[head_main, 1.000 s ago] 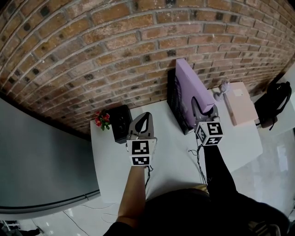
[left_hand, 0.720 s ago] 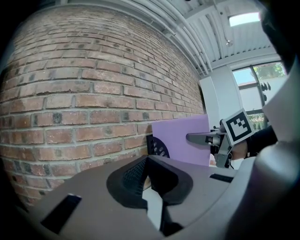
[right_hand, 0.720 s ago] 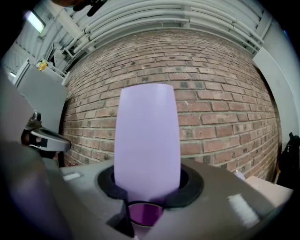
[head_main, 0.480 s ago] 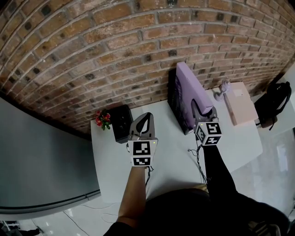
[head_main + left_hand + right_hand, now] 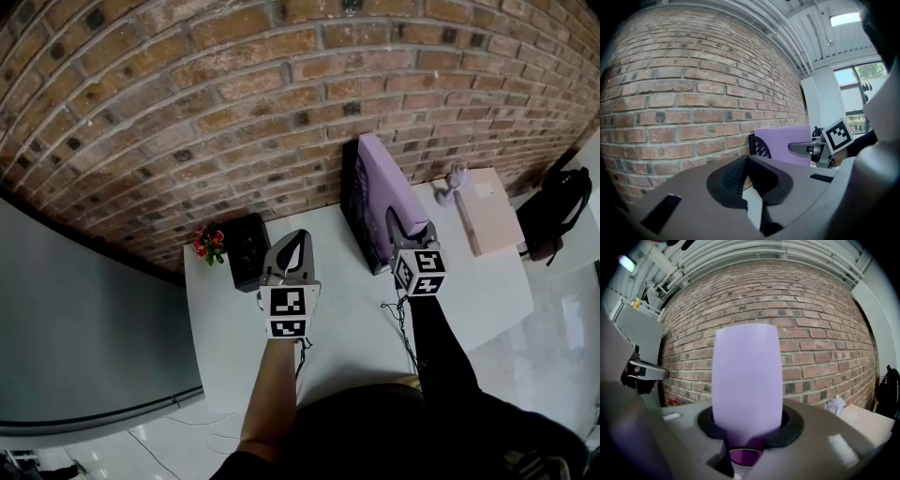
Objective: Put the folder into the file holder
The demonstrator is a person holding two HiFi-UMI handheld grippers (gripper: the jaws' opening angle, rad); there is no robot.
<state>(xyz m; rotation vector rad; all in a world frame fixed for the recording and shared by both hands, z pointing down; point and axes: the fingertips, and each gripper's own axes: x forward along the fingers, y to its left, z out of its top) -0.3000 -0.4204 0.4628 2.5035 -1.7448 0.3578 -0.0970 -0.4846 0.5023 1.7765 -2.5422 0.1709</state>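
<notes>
A tall lilac folder (image 5: pixel 384 183) stands upright at the brick wall, its lower part inside the black mesh file holder (image 5: pixel 351 202) at the back of the white table (image 5: pixel 347 309). My right gripper (image 5: pixel 405 225) is shut on the folder's near edge. In the right gripper view the folder (image 5: pixel 747 380) rises straight up from between the pads. My left gripper (image 5: pixel 296 242) hovers over the table's left half, shut and empty, well apart from the folder. From the left gripper view the folder (image 5: pixel 787 143) and the holder (image 5: pixel 759 146) show side on.
A black box (image 5: pixel 246 248) and red flowers (image 5: pixel 206 239) sit at the table's back left. A pink box (image 5: pixel 492 220) and a small pale figurine (image 5: pixel 455 183) lie right of the holder. A black bag (image 5: pixel 558 211) is on the floor at the right. Thin cables (image 5: pixel 403 328) trail across the table.
The folder's top has sunk a little and the right gripper has shifted slightly left with it. The left gripper has stayed where it was.
</notes>
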